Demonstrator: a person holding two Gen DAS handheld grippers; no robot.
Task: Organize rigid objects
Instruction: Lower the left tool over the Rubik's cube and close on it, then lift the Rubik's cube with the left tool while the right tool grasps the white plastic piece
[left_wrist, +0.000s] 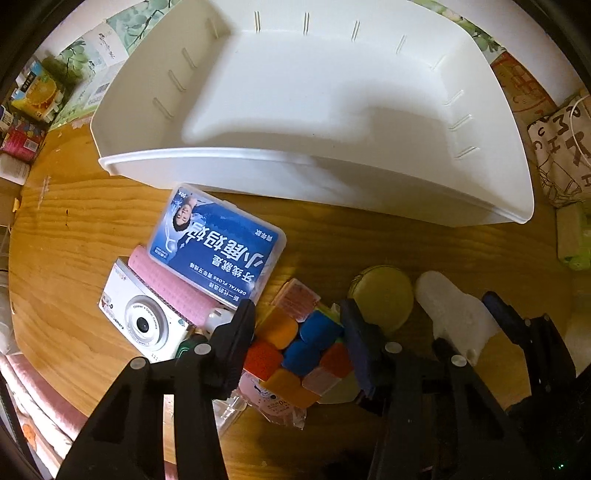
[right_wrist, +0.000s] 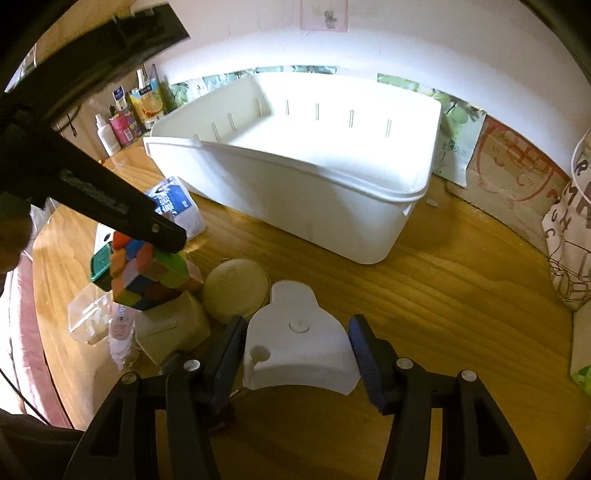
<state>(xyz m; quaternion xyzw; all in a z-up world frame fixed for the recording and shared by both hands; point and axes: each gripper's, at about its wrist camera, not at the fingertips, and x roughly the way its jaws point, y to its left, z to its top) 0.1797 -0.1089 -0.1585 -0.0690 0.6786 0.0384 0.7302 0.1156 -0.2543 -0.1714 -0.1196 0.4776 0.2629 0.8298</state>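
**Left claw clamps the puzzle cube while the right claw straddles a white holder**

The left claw (left_wrist: 297, 325) is closed on a multicolored puzzle cube (left_wrist: 295, 347), one finger pressed to each side. In the right wrist view the cube (right_wrist: 144, 275) appears raised above the clutter beneath it, though whether it fully clears the items below cannot be told. Under and around it lie a pink printed packet (left_wrist: 275, 404), a clear plastic box (right_wrist: 88, 317) and a cream-colored box (right_wrist: 170, 328).

The right claw (right_wrist: 297, 347) is spread apart, its fingers on either side of a white molded holder (right_wrist: 299, 343) that rests flat on the wooden table (right_wrist: 443, 295); the fingers do not appear to touch it. Just beside the holder sits a round yellowish tin (right_wrist: 236, 291).

Left of the cube, a blue dental floss box (left_wrist: 218, 247) leans over a pink case (left_wrist: 173, 291), which lies on a white compact camera (left_wrist: 147, 325).

Behind all of these stands a large white bin (left_wrist: 314, 177), its interior bare, close to the wall. Cartons and bottles (right_wrist: 125, 114) are clustered at the far left of the table, and a printed cloth bag (right_wrist: 569, 236) stands at the right.
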